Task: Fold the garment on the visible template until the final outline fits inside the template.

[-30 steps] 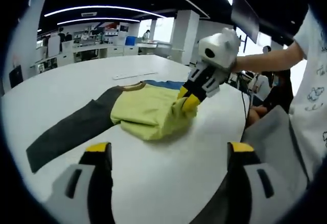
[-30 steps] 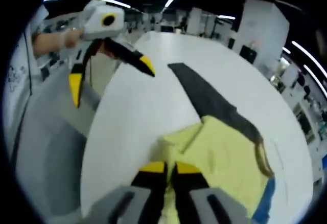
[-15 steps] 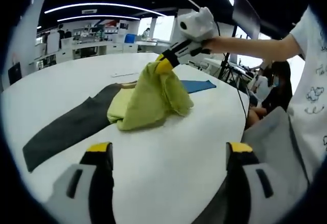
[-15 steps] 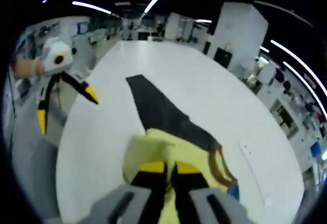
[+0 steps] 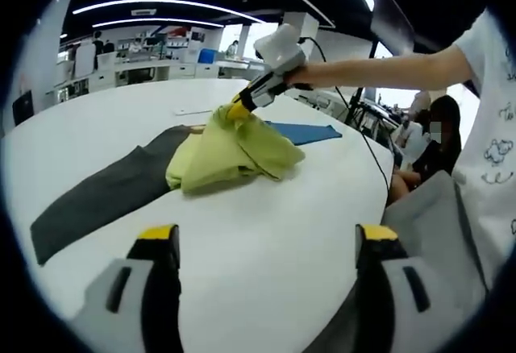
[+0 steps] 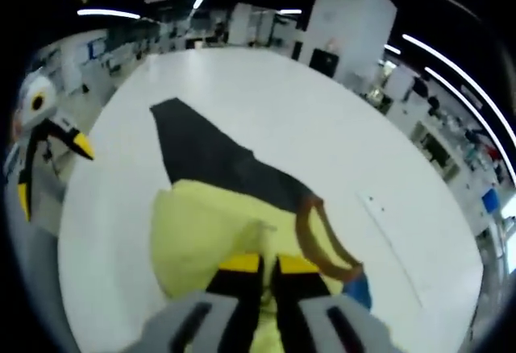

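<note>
Yellow-green cloth makes up the bulk of the garment in the left gripper view, bunched in a loose heap on the white bench, with a dark grey sleeve trailing flat toward the near left. A blue template lies flat on the bench just behind the heap, partly covered by it. The right gripper reaches in from the right on a person's outstretched arm, its yellow-tipped jaws closed on a raised fold at the top of the garment. The left gripper hovers over bare bench in front of the garment, jaws spread wide and holding nothing. A seated person is beyond the bench edge at the right.

In the right gripper view, the right gripper has its two jaws pressed together on the yellow cloth of the garment, which spreads out just ahead of them. The grey sleeve runs away across the bench, a brown neckband curves at the right, and a small corner of the blue template peeks out beside it. The left gripper hangs at the far left, off the bench edge, jaws apart and empty.
</note>
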Demonstrator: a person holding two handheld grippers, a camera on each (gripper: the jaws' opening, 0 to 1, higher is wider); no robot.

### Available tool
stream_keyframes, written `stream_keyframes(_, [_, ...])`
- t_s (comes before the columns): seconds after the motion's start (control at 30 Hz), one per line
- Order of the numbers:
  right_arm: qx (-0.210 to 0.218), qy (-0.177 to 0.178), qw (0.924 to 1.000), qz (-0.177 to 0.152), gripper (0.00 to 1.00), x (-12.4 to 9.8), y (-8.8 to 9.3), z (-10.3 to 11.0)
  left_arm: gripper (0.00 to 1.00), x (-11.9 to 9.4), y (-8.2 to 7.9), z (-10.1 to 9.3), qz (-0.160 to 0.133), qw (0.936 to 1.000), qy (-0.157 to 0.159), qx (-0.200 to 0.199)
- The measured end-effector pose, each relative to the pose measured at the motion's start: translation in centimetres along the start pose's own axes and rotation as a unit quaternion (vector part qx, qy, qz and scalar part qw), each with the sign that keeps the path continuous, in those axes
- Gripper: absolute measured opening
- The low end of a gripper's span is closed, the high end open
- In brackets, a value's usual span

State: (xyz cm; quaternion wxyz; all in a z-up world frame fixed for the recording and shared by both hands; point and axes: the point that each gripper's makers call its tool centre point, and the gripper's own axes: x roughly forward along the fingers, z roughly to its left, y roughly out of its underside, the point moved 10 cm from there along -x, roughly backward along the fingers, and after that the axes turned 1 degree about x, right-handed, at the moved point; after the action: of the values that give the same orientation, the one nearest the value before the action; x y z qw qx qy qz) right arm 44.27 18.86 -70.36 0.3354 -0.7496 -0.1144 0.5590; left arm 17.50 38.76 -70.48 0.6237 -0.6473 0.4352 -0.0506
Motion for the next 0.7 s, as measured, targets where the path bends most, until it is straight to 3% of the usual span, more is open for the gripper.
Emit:
stream_keyframes(0.17, [0.012,-0.008,0.9999,0.008,0.02,1.9,0.2,-1.1,0.86,0.2,0.2,0.0,0.0,1.0,0.001,-0.006])
stream_keyframes(0.43, [0.002,-0.021,0.9996,0.017,0.09,2.2,0.4,-0.9,0.86,0.4,0.4,0.2,0.0,0.9999,0.001,-0.01])
stream_keyframes(0.7, [-0.009,-0.02,0.9997,0.007,0.31,1.5,0.6,-0.8,0.86,0.5,0.6,0.1,0.001,0.9999,0.002,-0.013])
